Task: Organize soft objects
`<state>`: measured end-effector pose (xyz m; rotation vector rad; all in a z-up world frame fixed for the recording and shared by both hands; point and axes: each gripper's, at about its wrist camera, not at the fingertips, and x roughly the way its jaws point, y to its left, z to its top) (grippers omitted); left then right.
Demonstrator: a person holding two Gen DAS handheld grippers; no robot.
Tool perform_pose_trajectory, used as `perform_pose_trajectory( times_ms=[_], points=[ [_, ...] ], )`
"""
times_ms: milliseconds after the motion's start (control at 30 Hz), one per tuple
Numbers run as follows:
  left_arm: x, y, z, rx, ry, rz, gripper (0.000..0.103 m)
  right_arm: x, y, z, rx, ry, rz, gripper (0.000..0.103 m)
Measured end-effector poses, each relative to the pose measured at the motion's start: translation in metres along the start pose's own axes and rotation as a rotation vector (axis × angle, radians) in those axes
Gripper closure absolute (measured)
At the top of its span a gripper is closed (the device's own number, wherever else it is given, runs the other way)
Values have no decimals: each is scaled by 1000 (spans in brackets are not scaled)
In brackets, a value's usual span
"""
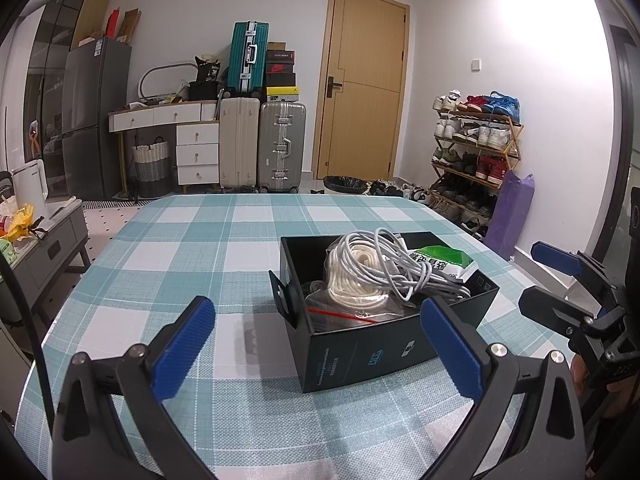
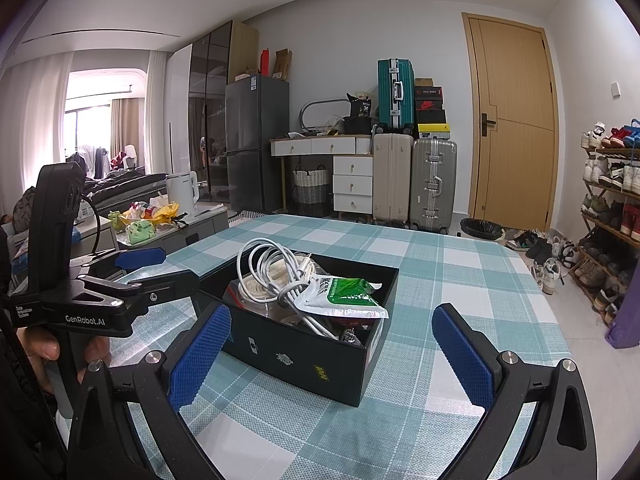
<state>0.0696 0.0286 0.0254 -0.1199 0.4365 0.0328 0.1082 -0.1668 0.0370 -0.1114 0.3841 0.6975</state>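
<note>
Left tool [image 1: 318, 346]: blue pads wide apart, nothing between them, low over the bench on the near side of the box.
Right tool [image 2: 326, 350]: blue pads wide apart too, holding nothing, also near the box; seen at the right edge of the left wrist view [image 1: 560, 280].
Hand [image 2: 44, 354]: wrapped around the left tool's black handle, at the left edge of the right wrist view.
Box [image 1: 360, 352]: black, open on top, sitting on the bench past both tools, a small flap sticking out on its left side.
White cable [image 1: 384, 264]: loose loops piled in the box, rising above the rim.
Cream rope [image 1: 360, 286]: rolled in a coil inside a clear bag, in the box under the cable.
Green and white packet [image 2: 344, 294]: soft pack lying on top of the pile, tipped toward the box's right side, touching the cable.
Bench [image 1: 192, 240]: covered in a teal and white checked cloth.
Far wall: suitcases [image 1: 262, 146] stacked beside a wooden door [image 1: 366, 84].
Right side: shoe rack [image 1: 476, 148] full of shoes.
</note>
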Motion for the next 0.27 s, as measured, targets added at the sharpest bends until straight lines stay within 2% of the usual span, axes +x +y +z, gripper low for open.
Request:
perform_pose_trajectory(
  times_ms=[267],
  points=[
    [0,1,0,4,1,-3,0,0,0,0,0,1,0,1]
  ],
)
